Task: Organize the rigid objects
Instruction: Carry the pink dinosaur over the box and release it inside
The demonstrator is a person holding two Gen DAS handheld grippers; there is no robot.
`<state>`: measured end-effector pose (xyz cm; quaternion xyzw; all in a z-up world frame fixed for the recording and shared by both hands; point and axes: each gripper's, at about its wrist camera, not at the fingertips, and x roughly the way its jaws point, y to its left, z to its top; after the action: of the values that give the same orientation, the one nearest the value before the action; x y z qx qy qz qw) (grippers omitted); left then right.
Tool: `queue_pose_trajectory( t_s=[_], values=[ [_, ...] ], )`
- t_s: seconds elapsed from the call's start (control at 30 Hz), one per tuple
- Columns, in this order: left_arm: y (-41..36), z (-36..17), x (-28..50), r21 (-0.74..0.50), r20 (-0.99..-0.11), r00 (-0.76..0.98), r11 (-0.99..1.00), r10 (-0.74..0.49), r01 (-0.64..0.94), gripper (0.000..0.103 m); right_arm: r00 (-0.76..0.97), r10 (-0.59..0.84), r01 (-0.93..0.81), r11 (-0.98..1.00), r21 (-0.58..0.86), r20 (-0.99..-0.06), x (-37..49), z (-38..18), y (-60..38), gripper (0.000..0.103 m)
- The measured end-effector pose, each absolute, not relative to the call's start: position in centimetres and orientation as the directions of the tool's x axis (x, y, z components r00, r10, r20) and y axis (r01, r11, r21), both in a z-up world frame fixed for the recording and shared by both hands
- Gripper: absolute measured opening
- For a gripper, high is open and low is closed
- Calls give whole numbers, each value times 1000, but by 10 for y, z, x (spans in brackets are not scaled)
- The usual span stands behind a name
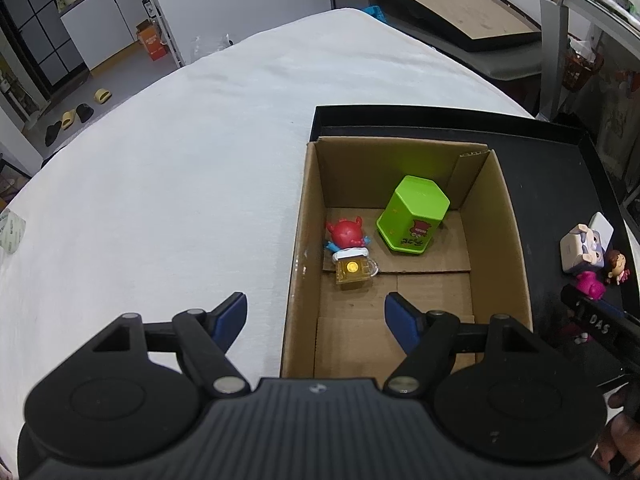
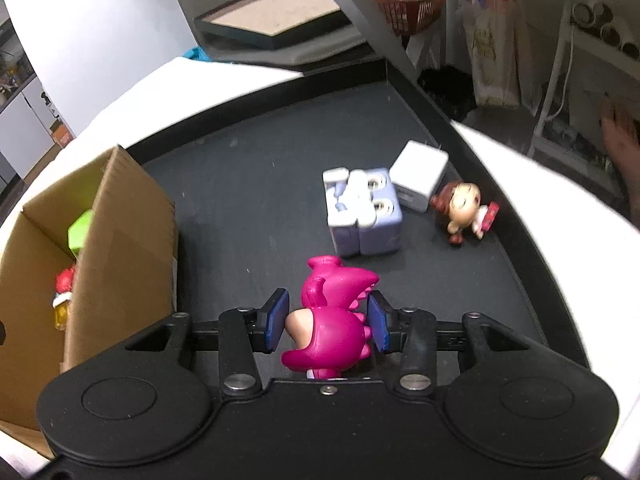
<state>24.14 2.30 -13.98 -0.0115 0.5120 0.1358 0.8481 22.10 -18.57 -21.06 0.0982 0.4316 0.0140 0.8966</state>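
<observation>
A cardboard box [image 1: 304, 240] stands on a black tray [image 1: 560, 184]. Inside lie a green hexagonal container [image 1: 412, 216] and a red figure with a yellow mug [image 1: 352, 256]. My left gripper [image 1: 316, 320] is open and empty over the box's near left edge. In the right wrist view my right gripper [image 2: 328, 320] has its blue pads on both sides of a magenta dinosaur toy [image 2: 336, 320] on the tray [image 2: 248, 184]. Beyond it lie a lilac cube toy [image 2: 364, 212], a white block [image 2: 418, 172] and a small doll [image 2: 464, 208].
The box [image 2: 120, 240] stands left of the right gripper. The tray sits on a white cloth-covered table [image 1: 180, 168]. A framed board [image 1: 460, 8] lies behind the table. A tape roll [image 1: 12, 232] sits at the table's left edge.
</observation>
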Motion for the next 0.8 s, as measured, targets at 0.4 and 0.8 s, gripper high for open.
queue_pose_trajectory(
  t_s=[0.4, 0.8],
  values=[
    [36, -142, 235, 80, -877, 442, 965, 186, -248, 75, 704, 145, -6, 980, 199, -695, 209, -166, -182, 42],
    [45, -145, 230, 32, -881, 452, 970, 140, -240, 75, 732, 185, -111, 982, 153, -656, 203, -141, -150, 42]
  ],
)
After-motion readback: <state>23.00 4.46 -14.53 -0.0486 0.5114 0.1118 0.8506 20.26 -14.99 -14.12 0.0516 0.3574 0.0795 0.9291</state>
